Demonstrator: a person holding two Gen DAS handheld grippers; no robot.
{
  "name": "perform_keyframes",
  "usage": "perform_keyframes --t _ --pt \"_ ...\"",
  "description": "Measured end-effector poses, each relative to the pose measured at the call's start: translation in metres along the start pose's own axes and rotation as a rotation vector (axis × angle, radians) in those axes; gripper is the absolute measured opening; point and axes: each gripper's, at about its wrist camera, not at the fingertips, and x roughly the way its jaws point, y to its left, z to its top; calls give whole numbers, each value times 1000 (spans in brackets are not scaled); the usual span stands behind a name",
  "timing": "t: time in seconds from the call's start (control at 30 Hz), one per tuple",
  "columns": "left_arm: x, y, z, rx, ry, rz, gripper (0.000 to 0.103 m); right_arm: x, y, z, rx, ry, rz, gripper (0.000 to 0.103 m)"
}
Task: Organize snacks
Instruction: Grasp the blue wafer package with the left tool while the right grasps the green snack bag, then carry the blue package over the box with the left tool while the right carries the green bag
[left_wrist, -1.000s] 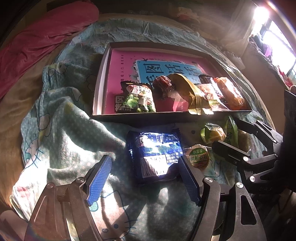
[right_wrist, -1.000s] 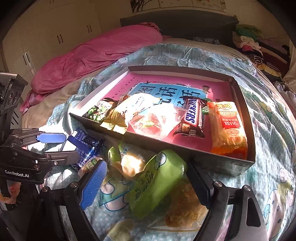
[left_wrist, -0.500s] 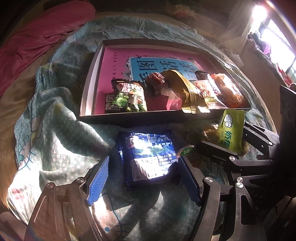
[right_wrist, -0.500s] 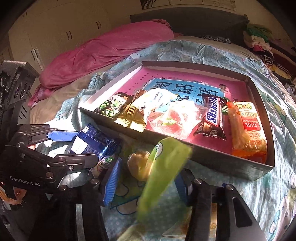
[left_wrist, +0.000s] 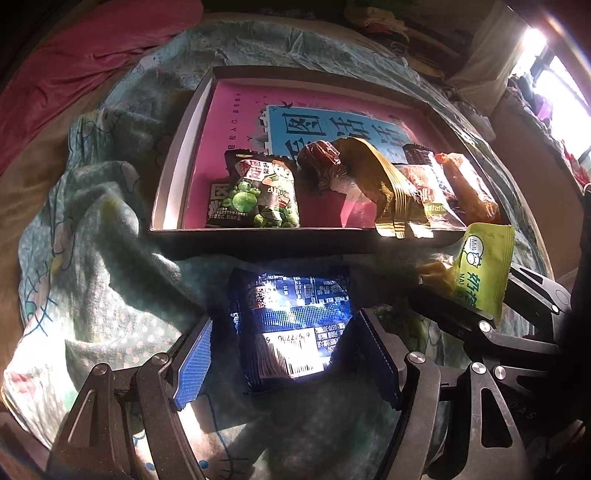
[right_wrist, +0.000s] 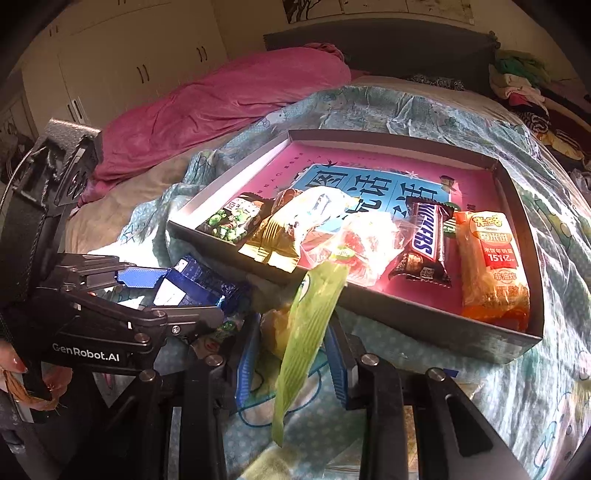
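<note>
Sunlight falls on a bed with a blue-green cartoon blanket (left_wrist: 103, 258), and that soft blanket carries everything. At the far left a pink quilt (right_wrist: 221, 96) is bunched up out of the way. On the blanket sits my big flat box (left_wrist: 177, 173) with a pink floor. Along its near edge, left to right, lie a green pea bag (left_wrist: 258, 195), a gold wrapped snack (left_wrist: 388, 192), a Snickers bar (right_wrist: 424, 236) and an orange rice cracker pack (right_wrist: 491, 258). I think they are lined up there so each one is easy to see.

Just outside the near edge lies a dark blue packet (left_wrist: 291, 325), flat on the blanket. My left gripper (left_wrist: 288, 358) points down at it with its fingers wide, one on each side, not pressing yet.

My right gripper (right_wrist: 291, 358) is closing narrow on a light green milk candy bag (right_wrist: 310, 325). The bag stands up on its thin edge between the blue pads (right_wrist: 243, 365), so I can likely carry it over the box wall.
</note>
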Motion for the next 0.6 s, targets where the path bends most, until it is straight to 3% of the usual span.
perform_keyframes --t 0.07,0.13,0.27,0.6 --pt "2 -1 2 -1 5 18 69 -3 1 1 -5 -8 -4 35" --pt "2 -4 1 16 5 19 57 -6 0 0 -1 -19 -3 35" --pt "-2 -10 -2 68 -7 41 55 -12 -5 -1 20 -33 1 35" --pt "-38 0 -3 43 -74 -32 54 -36 -20 -1 101 -100 61 35"
